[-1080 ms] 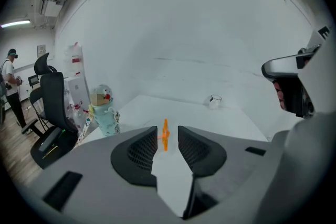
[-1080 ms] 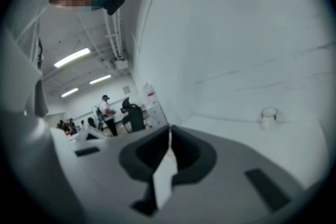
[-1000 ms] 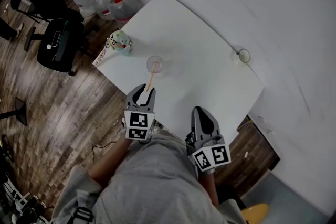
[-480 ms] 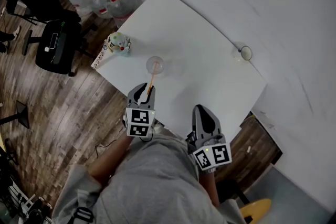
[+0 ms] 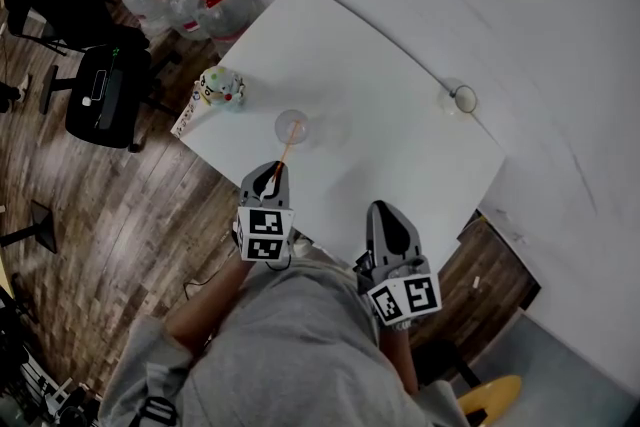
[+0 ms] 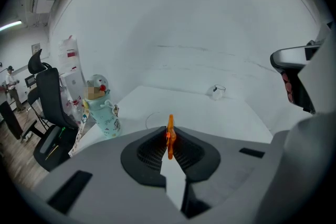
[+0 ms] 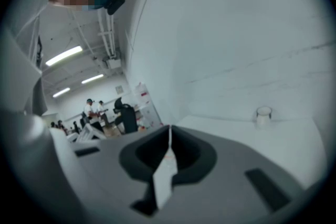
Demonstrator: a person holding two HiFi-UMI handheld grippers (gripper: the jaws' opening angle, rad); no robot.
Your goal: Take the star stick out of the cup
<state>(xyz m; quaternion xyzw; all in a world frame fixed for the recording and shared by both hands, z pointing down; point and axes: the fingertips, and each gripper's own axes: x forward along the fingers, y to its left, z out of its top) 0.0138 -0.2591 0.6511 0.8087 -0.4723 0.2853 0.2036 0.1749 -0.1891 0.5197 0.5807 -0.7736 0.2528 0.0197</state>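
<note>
Jaws of left gripper [image 5: 272, 175] have just closed onto the orange star stick [image 5: 284, 153] in the cup [image 5: 295, 127] near the table [image 5: 385, 115] edge; right gripper [image 5: 383, 212] jaws meet, empty

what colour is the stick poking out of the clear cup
Orange. The star stick shows best in the left gripper view.

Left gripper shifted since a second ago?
No. Left gripper sits at the same spot by the table edge; only its jaws have just been closing, onto the star stick.
</note>
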